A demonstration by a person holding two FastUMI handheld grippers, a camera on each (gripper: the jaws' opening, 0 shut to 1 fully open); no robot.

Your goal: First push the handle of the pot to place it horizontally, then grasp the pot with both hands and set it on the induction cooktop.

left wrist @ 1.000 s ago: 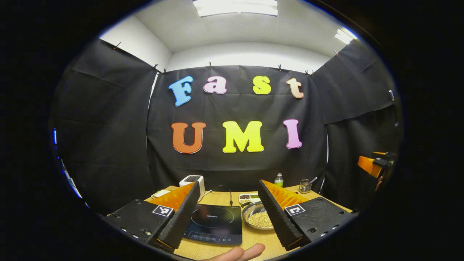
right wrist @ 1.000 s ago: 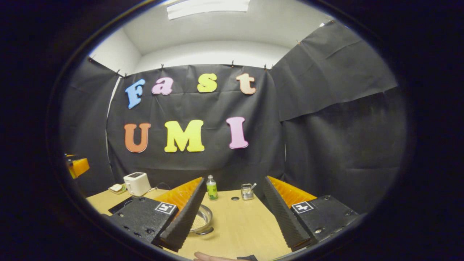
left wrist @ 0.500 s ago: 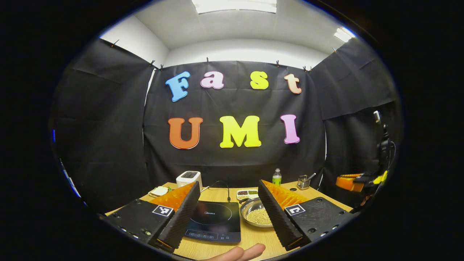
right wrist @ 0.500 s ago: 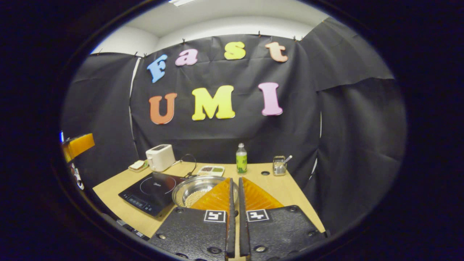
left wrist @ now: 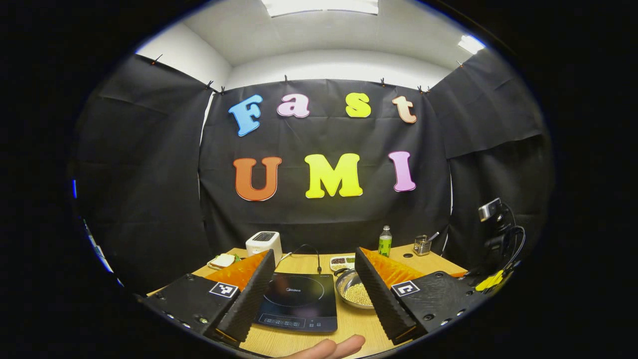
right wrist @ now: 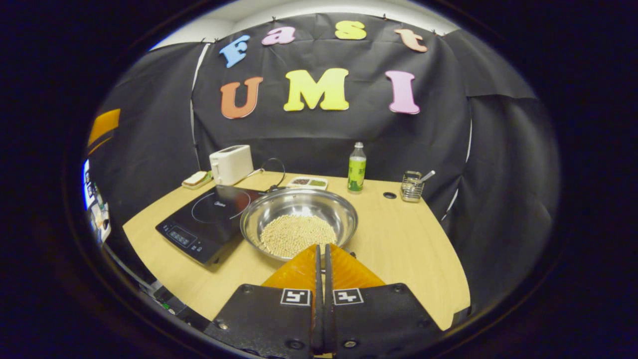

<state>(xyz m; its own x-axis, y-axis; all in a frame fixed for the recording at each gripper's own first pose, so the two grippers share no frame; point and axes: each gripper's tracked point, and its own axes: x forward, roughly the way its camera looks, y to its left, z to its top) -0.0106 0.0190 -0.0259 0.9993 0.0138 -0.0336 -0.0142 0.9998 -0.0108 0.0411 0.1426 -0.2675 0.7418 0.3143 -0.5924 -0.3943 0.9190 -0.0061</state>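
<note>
My right gripper has dropped and tipped toward the worktop in the last second, its fingers now pressed together on nothing, tips just short of the pot. The pot sits at 12 o'clock from them, beside the induction cooktop at 10 o'clock. I judge this readies me to push the handle, though I cannot make the handle out. My left gripper has stayed high, fingers wide apart, cooktop between them and pot at 1 o'clock.
</note>
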